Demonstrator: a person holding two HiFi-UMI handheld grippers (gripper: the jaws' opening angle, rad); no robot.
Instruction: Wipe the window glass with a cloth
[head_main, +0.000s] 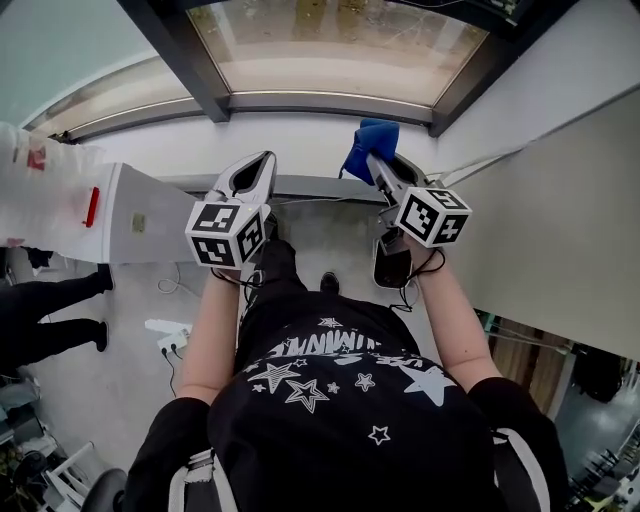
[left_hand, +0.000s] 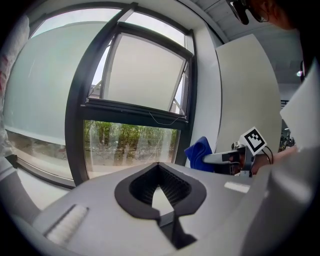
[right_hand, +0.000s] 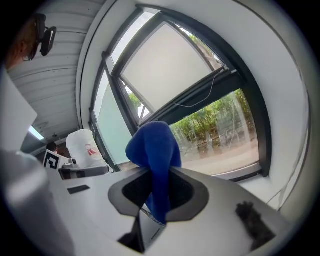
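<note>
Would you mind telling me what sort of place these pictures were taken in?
Probably indoors in an office or workshop-like building, at a big dark-framed window. Trees show beyond the glass, a power strip lies on the grey floor, and the right claw holds a blue cloth.

I see the blue cloth (head_main: 369, 143) bunched upright at one o'clock, clamped in the right gripper (right_hand: 160, 172) — window glass (head_main: 340, 45) at twelve.

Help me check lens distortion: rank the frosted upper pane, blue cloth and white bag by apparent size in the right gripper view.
Largest: frosted upper pane
Next: blue cloth, inflated by camera nearness
Smallest: white bag
</note>
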